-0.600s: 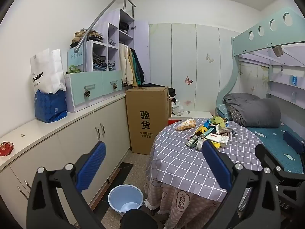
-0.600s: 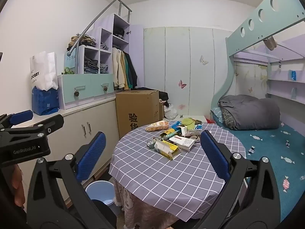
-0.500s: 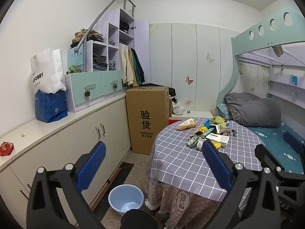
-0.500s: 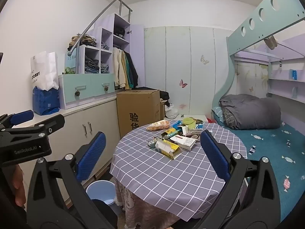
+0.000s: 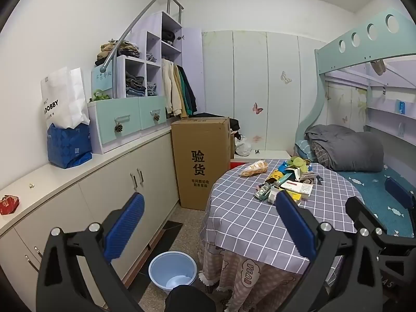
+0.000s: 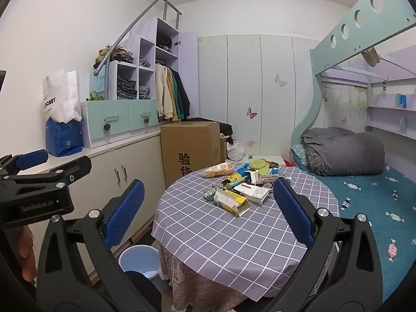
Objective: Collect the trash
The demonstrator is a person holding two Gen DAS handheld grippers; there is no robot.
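**Approach stage: both tongs empty, trash not yet touched**

Step in hand. No pickup has begun. The left tongs and the right tongs are both held short of the table, tilted slightly downward, with their blue pads spread wide. Nothing lies between the pads of either tool.

Location of the trash. The heap of trash sits on the far half of the round table, which is covered with a checked cloth. From the right tongs, the heap lies straight ahead and beyond the fingertips, well apart from them. From the left tongs, it lies ahead and to the right, past the right-hand pad. The nearest item to the right tongs is an opened yellow carton. Behind it lie a flat white box, a bread bag and assorted wrappers, some overlapping.

Location of the bin. A blue bucket stands on the floor below and between the pads of the left tongs, just beside the table skirt and the cabinets. It appears nearly empty.

Next move, as a judgement.
1. Carry the right tongs forward over the near table edge toward the yellow carton.
2. Lower the pads to either side of one item and close.
3. Select a piece at the edge of the heap, since overlapping pieces may drag along.
4. Transfer to the bucket, low and to the left.

Light wrappers will probably slip or crumple under the pads.
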